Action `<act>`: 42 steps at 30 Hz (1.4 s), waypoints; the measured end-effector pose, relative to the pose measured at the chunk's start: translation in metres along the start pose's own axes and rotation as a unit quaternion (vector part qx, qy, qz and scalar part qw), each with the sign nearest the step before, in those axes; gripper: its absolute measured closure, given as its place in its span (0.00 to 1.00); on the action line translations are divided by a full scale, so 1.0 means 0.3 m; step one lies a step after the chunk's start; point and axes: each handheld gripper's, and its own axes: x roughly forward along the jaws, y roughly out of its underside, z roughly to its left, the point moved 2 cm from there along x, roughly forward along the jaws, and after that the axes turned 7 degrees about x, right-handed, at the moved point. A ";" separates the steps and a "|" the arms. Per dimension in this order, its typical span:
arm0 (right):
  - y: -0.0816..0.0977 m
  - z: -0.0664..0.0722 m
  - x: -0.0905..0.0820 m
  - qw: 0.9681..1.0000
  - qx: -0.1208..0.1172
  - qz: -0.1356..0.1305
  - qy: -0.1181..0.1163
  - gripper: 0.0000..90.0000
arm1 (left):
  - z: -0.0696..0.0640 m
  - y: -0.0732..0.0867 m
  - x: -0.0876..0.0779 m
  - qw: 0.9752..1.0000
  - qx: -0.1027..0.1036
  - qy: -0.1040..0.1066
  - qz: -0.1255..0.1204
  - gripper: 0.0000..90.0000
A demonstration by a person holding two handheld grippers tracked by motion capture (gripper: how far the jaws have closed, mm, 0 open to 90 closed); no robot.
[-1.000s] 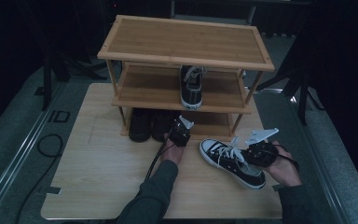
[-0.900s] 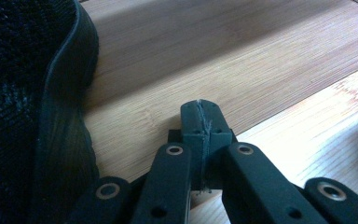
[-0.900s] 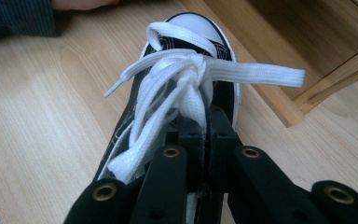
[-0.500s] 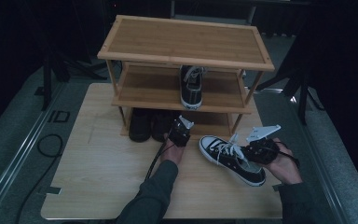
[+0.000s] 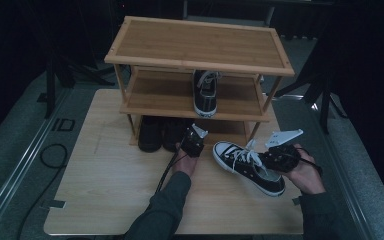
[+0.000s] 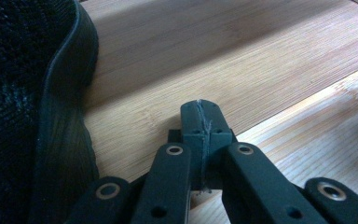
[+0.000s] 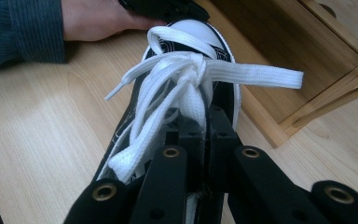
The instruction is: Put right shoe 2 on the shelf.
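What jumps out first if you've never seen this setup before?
A black-and-white sneaker with a big white lace bow lies on the table in front of a three-tier bamboo shoe rack, and the right gripper has its jaws shut on it. Its twin stands on the middle shelf. Dark shoes sit on the bottom shelf, where the left gripper rests with jaws shut.

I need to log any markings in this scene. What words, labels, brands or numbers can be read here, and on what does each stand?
"ID": dark marking on the grey floor left of the table, as far as it reads.
Sneaker, shoe rack: no text legible.
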 end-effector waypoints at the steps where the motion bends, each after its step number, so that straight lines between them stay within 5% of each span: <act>1: -0.002 -0.001 -0.001 1.000 -0.001 -0.001 -0.001 0.97 | 0.000 0.000 0.000 1.000 0.000 0.000 0.000 1.00; 42: -0.091 -0.014 -0.095 0.999 -0.024 -0.031 -0.005 0.97 | 0.001 0.000 0.000 1.000 0.001 0.001 0.001 1.00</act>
